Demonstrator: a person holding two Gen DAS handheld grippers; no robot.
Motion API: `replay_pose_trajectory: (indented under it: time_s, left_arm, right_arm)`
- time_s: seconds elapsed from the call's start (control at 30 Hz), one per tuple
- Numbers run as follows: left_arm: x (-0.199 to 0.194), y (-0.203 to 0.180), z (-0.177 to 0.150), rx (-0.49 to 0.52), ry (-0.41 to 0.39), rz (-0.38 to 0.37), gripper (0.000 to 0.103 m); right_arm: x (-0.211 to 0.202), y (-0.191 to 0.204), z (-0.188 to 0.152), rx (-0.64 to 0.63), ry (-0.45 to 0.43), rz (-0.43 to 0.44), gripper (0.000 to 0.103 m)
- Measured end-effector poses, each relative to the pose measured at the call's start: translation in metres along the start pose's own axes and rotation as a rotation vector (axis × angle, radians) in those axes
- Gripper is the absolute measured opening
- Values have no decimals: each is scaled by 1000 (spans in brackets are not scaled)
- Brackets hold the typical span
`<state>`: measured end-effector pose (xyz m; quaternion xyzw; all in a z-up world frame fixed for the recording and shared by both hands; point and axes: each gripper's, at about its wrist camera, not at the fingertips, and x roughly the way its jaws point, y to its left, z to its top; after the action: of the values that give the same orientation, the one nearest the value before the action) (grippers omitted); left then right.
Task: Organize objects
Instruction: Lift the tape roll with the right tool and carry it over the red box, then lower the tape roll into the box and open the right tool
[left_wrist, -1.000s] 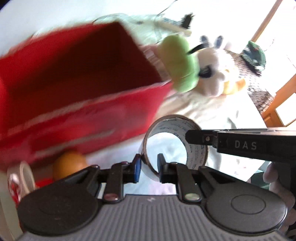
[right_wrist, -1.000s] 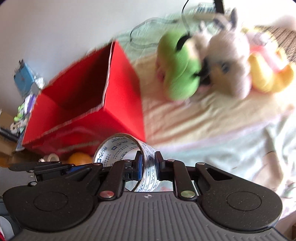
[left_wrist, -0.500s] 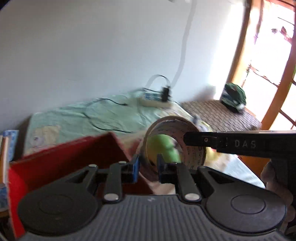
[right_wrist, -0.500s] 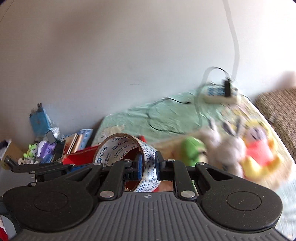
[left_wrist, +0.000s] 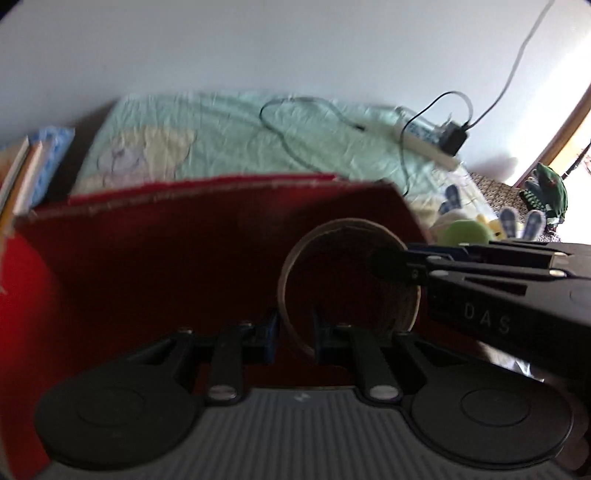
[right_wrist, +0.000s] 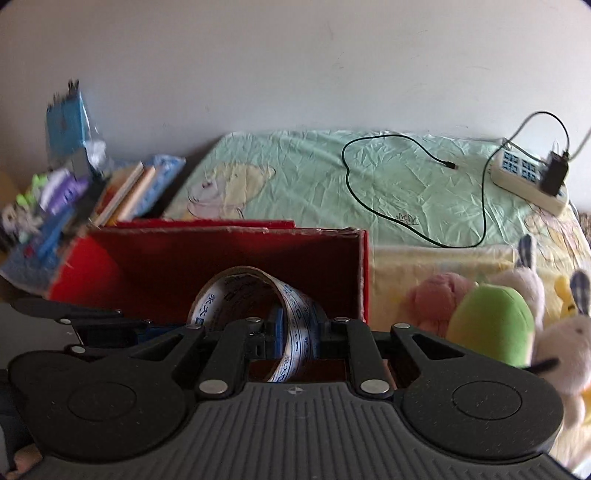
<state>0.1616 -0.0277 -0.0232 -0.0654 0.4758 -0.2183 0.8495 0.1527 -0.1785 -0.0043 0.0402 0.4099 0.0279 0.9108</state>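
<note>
Gripping one cardboard-cored roll of blue-printed white tape (right_wrist: 295, 321) between both clenched grippers, left (left_wrist: 293, 334) and right (right_wrist: 297, 332), we hold it over the open red cardboard box (right_wrist: 184, 266).

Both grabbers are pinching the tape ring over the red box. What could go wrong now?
1. The left hand-held gripper and right hand-held gripper both clamp the same tape roll. If only one lets go, the roll may swing or get yanked sideways.
2. Each grips only the thin band, so it could slip out early.
3. The roll is near the red box wall; dropped off-centre, it might bounce out onto the bed sheet.
</note>
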Motion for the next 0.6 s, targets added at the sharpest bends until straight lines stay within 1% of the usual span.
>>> replay_pose_trajectory:
  time_s: [0.1,0.13,0.23,0.27,0.43,0.5,0.53,0.57,0.6]
  left_arm:
    - [12,9,4,-40,43,-14,12]
    - [15,10,6,-49,64,-11,9]
    - [18,8,9,-46,87,-2,10]
    - [20,7,9,-42,96,11,10]
    - [25,10,11,-52,100,29,11]
    - [26,9,12,-53,99,42,12]
    - [27,8,12,-50,104,54,12]
    - [29,8,11,-45,106,62,12]
    - [29,8,11,-40,103,71,12]
  right_arm:
    - [13,4,1,-38,9,-28,16]
    - [14,1,0,-37,12,-30,16]
    - [21,-3,1,-11,24,-25,18]
    - [21,-4,2,-13,21,-26,18]
    - [21,-6,2,5,20,-12,20]
    - [21,-7,2,22,11,-6,22]
    - [20,-8,3,39,6,0,25]
    - [19,-8,3,52,3,7,31]
    - [17,-9,4,62,-1,13,34]
